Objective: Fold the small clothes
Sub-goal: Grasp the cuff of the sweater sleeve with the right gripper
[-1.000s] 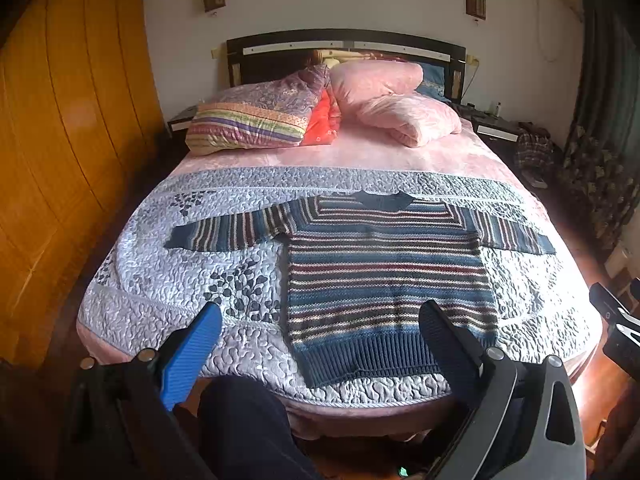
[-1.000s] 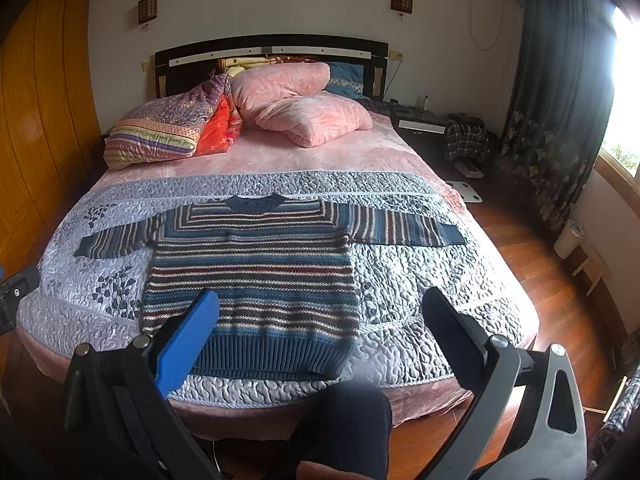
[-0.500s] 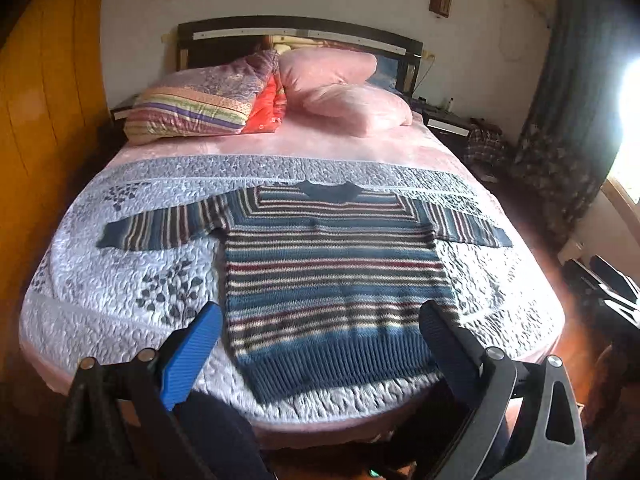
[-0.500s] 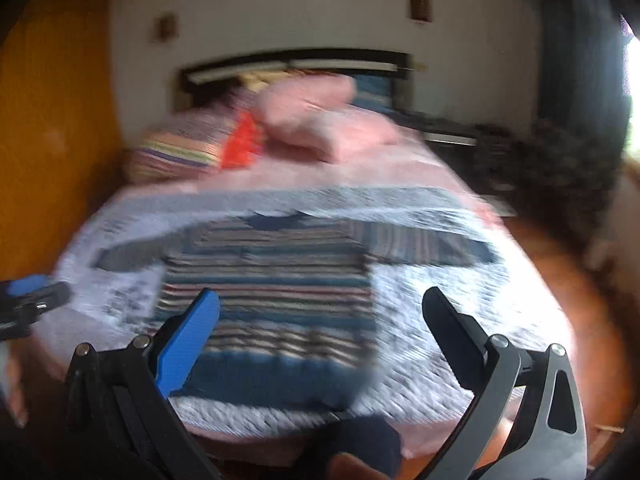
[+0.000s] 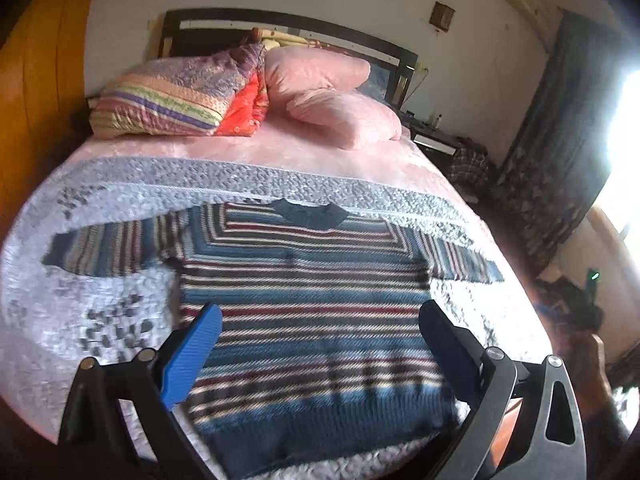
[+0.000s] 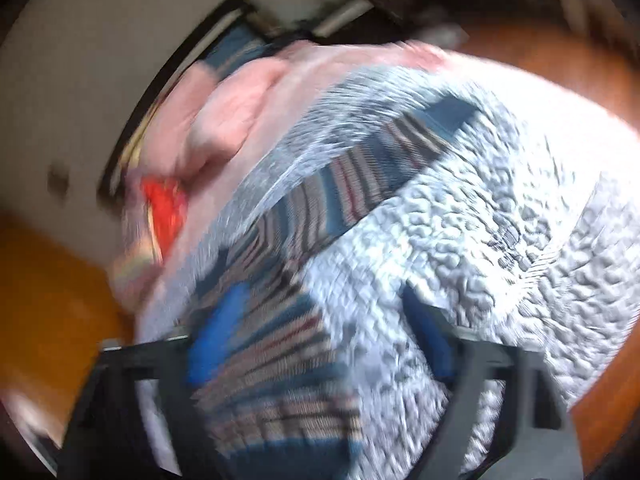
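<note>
A striped blue, red and cream knitted sweater point(image 5: 312, 312) lies flat on the grey quilt point(image 5: 72, 320) of a bed, both sleeves spread out. My left gripper point(image 5: 320, 320) hovers open above the sweater's lower body, nothing between its fingers. The right wrist view is tilted and blurred by motion. There the sweater point(image 6: 288, 320) runs diagonally, its right sleeve point(image 6: 384, 172) stretching up to the right. My right gripper point(image 6: 320, 320) is open over the sweater's right side near the armpit, holding nothing.
Pink pillows point(image 5: 344, 112) and a striped cushion point(image 5: 168, 100) sit by the dark headboard point(image 5: 280, 24). A yellow wooden wall point(image 5: 36, 80) stands to the left. Dark curtains point(image 5: 560, 152) and a bright window are on the right. Wooden floor point(image 6: 600, 60) surrounds the bed.
Both grippers have moved in closer over the bed. The right gripper has swung fast and rolled, so its view is now tilted and blurred. The sweater has not moved.
</note>
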Action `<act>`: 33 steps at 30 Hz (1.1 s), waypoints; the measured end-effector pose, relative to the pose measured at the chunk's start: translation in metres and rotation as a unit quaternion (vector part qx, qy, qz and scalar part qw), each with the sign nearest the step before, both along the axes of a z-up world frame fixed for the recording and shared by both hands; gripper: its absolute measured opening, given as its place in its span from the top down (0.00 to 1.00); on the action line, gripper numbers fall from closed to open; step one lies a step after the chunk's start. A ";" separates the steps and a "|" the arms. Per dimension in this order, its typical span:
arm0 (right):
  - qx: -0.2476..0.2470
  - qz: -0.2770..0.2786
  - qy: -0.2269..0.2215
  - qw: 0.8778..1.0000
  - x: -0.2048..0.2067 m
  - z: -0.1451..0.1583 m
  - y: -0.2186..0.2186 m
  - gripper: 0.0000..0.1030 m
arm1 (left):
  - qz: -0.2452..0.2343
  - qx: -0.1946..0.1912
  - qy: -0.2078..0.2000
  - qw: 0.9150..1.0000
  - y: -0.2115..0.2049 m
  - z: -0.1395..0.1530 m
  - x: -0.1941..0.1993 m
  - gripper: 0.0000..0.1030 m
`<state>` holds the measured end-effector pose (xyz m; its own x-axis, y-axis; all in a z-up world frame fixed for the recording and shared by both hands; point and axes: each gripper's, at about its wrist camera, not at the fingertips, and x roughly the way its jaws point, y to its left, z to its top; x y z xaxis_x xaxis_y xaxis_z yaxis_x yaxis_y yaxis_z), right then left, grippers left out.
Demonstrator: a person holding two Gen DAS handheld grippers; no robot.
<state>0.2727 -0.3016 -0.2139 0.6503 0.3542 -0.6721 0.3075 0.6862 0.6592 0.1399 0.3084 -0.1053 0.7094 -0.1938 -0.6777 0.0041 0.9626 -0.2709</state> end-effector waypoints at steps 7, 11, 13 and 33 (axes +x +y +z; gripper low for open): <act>0.146 -0.132 0.008 0.980 0.081 -0.090 -0.124 0.45 | 0.003 -0.033 0.013 0.999 0.001 -0.034 0.043 0.04; 0.166 -0.168 0.019 0.971 0.120 -0.128 -0.163 0.51 | 0.013 -0.050 0.034 0.998 0.000 -0.060 0.064 0.04; 0.168 -0.177 0.027 0.969 0.138 -0.146 -0.175 0.59 | 0.017 -0.050 0.040 0.998 -0.002 -0.071 0.073 0.04; 0.103 -0.168 0.028 0.980 0.204 -0.163 -0.175 0.88 | 0.028 -0.129 0.094 0.987 0.019 -0.127 0.109 0.04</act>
